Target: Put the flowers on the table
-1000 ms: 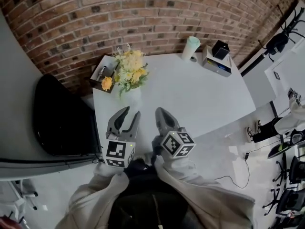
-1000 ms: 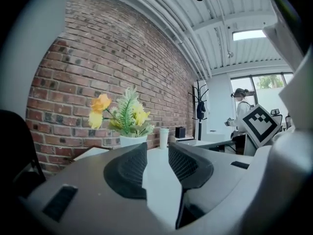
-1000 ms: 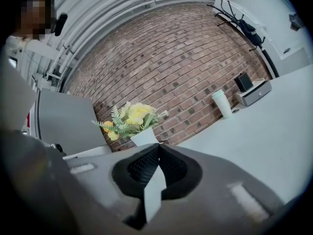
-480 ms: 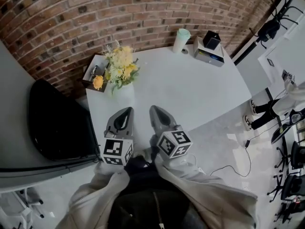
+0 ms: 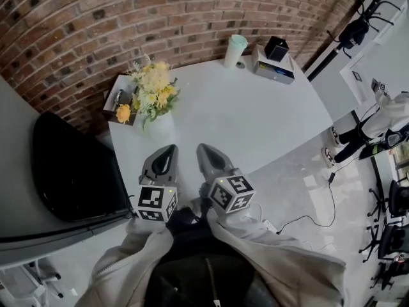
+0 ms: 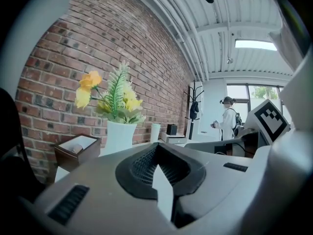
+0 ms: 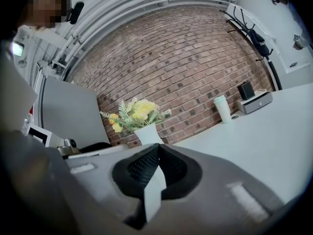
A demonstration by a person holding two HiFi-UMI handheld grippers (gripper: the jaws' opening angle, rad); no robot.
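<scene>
Yellow and white flowers (image 5: 151, 89) stand in a white vase (image 5: 160, 126) at the far left of the white table (image 5: 255, 126); both gripper views show the flowers (image 6: 113, 96) (image 7: 137, 112) ahead. My left gripper (image 5: 169, 153) is shut and empty, held over the table's near edge, a little short of the vase. Close beside it my right gripper (image 5: 206, 151) is shut too, with nothing between its jaws.
A brown tissue box (image 5: 118, 98) sits left of the vase by the brick wall. At the table's far end stand a pale cup (image 5: 235, 50) and a black box on a grey device (image 5: 273, 61). A black chair (image 5: 70, 165) is at the left. A person (image 6: 228, 119) stands far off.
The left gripper's jaws have closed from partly open to shut. The head view has shifted, so the table and flowers sit further left and up.
</scene>
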